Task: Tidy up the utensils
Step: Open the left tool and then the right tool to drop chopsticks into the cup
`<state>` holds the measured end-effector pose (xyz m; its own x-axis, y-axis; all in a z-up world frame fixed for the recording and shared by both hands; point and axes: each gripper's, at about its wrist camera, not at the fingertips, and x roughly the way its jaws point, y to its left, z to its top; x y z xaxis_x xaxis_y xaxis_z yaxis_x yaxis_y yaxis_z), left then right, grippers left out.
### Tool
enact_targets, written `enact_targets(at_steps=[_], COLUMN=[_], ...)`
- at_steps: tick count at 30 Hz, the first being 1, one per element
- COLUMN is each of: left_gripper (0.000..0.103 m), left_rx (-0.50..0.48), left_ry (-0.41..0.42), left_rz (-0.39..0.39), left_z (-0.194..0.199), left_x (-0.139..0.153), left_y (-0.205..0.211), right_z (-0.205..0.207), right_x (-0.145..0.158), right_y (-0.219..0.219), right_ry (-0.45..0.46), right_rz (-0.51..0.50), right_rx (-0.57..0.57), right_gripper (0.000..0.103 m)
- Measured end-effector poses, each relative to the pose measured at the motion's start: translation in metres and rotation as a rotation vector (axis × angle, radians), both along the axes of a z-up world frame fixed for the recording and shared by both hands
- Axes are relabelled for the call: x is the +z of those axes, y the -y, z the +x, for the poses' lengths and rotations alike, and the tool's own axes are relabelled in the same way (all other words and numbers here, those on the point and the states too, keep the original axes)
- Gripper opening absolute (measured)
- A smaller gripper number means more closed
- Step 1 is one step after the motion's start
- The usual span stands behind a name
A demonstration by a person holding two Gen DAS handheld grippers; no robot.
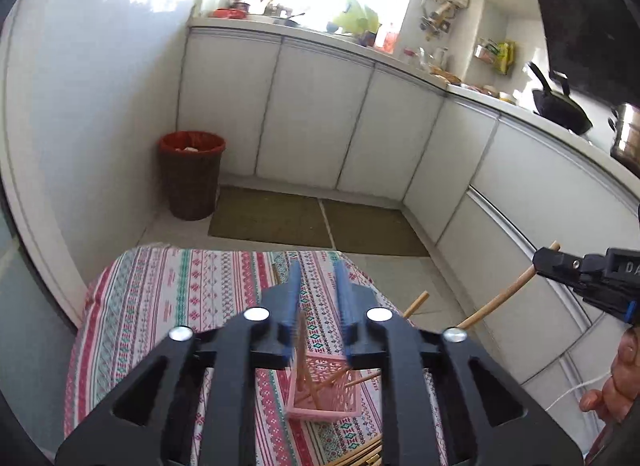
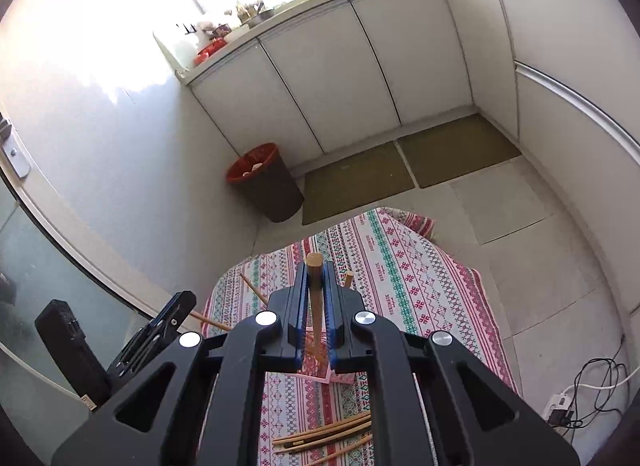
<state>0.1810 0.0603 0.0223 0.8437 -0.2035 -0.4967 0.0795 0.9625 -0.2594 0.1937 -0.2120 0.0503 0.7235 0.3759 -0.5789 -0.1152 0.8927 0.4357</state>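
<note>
Right tongs clamped chopstick; left tongs parted, empty. Risk: chopstick pivoting in narrow grip, missing pink basket.

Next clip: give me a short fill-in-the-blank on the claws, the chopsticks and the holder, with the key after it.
1. The right claw is shut on a single wooden ____.
2. The left claw holds ____ between its blue pads.
3. The perforated holder on the patterned cloth is ____ in colour.
4. The loose chopsticks lie on the ____.

Missing words: chopstick; nothing; pink; cloth
</note>
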Motion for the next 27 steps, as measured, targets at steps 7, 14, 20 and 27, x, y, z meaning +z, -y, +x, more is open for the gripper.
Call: enact_targets(at_steps=[7,14,20,27], left_gripper=[0.025,0.029,0.035,0.051], left_rx=[0.110,0.101,0.072,0.037], left_ry=[0.071,0.019,0.021,0.038], left_rz=[-0.142,-0.142,-0.107,-0.067], left_z=[-0.040,-0.036,-0.038,-0.051], left_x=[0.010,0.000,0.001,0.010], left_y=[-0.044,-0.051,-0.042,-0.027], right_z=[0.005,0.015,0.017,-0.005], right_x=[-0.009,-0.019,-0.029,-0.024], right_y=[-0.017,-0.037,-0.054,-0.049], right_ry=[-0.007,-0.019,-0.024,0.009], right_rz=[-0.055,-0.114,-0.119,-0.145], right_rx=[0.006,0.007,0.029,0.006], right_gripper=[0.008,0.008,0.014,0.040])
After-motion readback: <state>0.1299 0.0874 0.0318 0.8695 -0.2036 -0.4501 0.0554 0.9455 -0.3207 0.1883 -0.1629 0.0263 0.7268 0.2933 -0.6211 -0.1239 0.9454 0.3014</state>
